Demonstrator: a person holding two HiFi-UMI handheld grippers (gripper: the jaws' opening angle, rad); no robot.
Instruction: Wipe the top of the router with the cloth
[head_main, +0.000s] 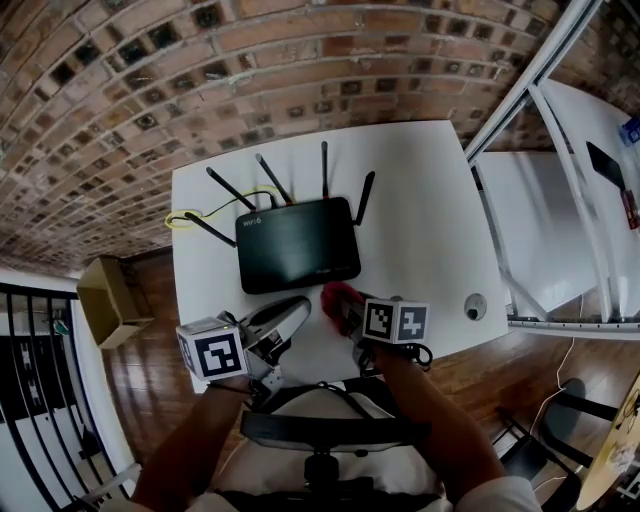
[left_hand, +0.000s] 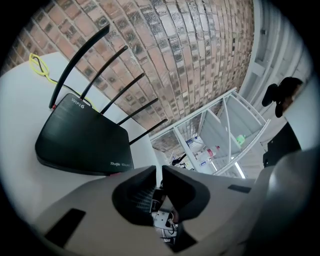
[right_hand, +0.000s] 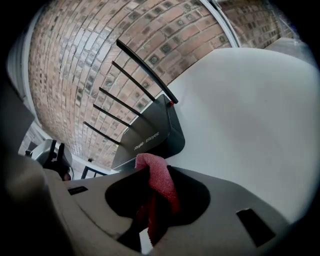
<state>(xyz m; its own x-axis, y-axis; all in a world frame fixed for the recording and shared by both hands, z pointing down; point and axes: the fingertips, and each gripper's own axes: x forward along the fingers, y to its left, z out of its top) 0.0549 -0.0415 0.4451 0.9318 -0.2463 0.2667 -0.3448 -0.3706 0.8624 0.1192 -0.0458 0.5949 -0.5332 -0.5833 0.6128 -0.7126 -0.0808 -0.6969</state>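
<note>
Router (head_main: 297, 243) sits flat on the white table (head_main: 430, 200), left of centre, w/ antennas fanned toward the brick wall (head_main: 150, 90) at the back edge. Right gripper (head_main: 338, 304) is pinching the red cloth (head_main: 341, 295), held just at the router's front edge nr its right corner; can't tell if it's touching. Left gripper (head_main: 298, 304) has jaws pressed together w/ nothing between, over the narrow strip in front of the router. Wide bare tabletop to the router's right. Yellow cable (head_main: 185, 217) loops at the table's left edge.
</note>
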